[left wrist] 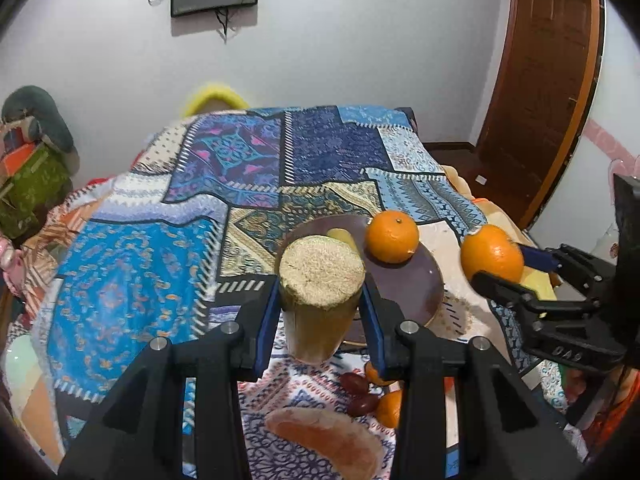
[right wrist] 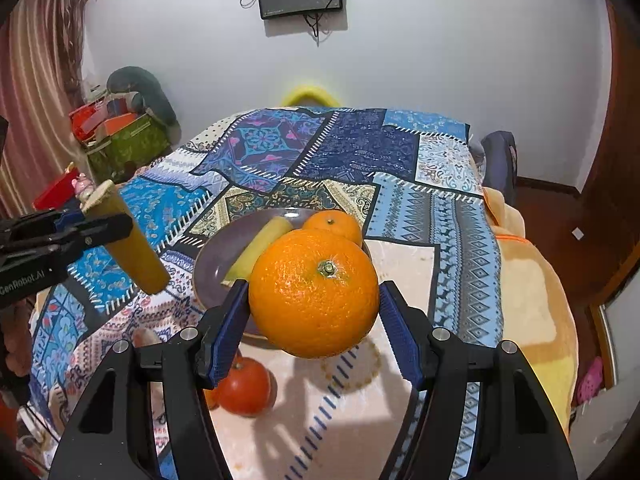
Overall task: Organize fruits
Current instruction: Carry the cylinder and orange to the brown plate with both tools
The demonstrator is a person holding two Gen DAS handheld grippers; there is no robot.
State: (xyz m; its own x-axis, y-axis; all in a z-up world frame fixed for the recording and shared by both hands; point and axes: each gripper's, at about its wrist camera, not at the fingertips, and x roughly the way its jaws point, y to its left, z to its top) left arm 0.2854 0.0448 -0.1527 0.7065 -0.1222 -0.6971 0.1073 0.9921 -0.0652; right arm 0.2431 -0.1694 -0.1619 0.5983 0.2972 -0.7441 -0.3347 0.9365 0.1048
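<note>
My left gripper (left wrist: 322, 304) is shut on a yellow-green sugarcane piece (left wrist: 320, 300) and holds it above the cloth, just left of the purple plate (left wrist: 408, 288); it also shows in the right wrist view (right wrist: 132, 248). My right gripper (right wrist: 314, 312) is shut on a large orange (right wrist: 314, 292) above the plate's (right wrist: 216, 264) near edge; this orange shows in the left wrist view (left wrist: 492, 254). On the plate lie a smaller orange (right wrist: 334, 224) and another sugarcane piece (right wrist: 264, 244).
A patchwork cloth (left wrist: 160, 264) covers the table. Near its front lie a red tomato (right wrist: 246, 388), red grapes (left wrist: 356, 390), small oranges (left wrist: 390, 408) and a pink grapefruit wedge (left wrist: 324, 444). A door (left wrist: 548, 80) stands at the right; boxes (right wrist: 120, 136) are at the left.
</note>
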